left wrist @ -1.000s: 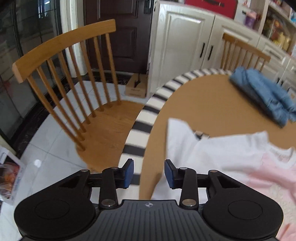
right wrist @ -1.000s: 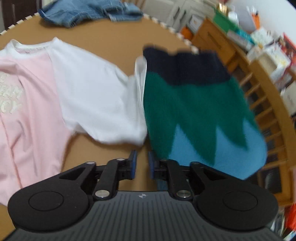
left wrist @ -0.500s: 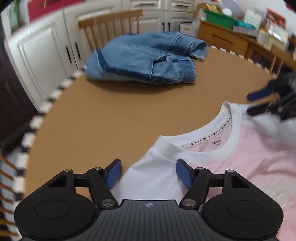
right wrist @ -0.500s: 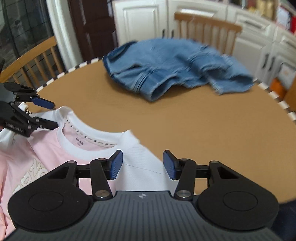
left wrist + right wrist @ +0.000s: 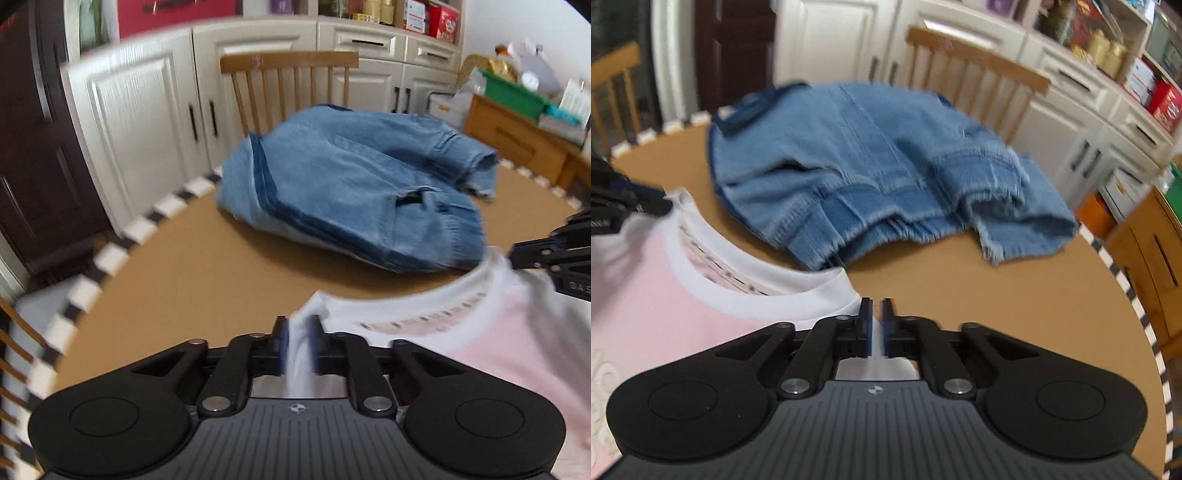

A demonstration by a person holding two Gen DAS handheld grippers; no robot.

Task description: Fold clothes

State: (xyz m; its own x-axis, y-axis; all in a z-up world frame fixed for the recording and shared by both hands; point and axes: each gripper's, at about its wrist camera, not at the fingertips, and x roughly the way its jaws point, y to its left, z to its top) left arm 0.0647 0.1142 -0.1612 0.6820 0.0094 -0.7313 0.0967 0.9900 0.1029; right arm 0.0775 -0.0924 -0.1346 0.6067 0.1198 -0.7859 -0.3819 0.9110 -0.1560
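Both grippers pinching the T-shirt's shoulders — jaws having just been closing.

The left gripper [image 5: 298, 345] is clamping white T-shirt [image 5: 491, 332] fabric; only the right view is showing the right gripper [image 5: 875, 326] clenching near its collar — pink front, jeans [image 5: 871, 166] lying beyond the jaws.

The left hand-held gripper [image 5: 298, 347] is matte black plastic: a ribbed, dark grey central housing with a small round crosshair emblem at its top edge, flanked by two broad lobes, each carrying a shallow circular recess. Angular black linkage arms run forward from silver screw heads to two narrow fingers faced with blue pads [image 5: 282, 345]. The right hand-held gripper [image 5: 875, 326] has the same build: ribbed housing, twin round-recessed lobes, silver pivot screws and blue-faced pads [image 5: 867, 328]. Seen from the left wrist, its side bears white lettering, partly cut off.
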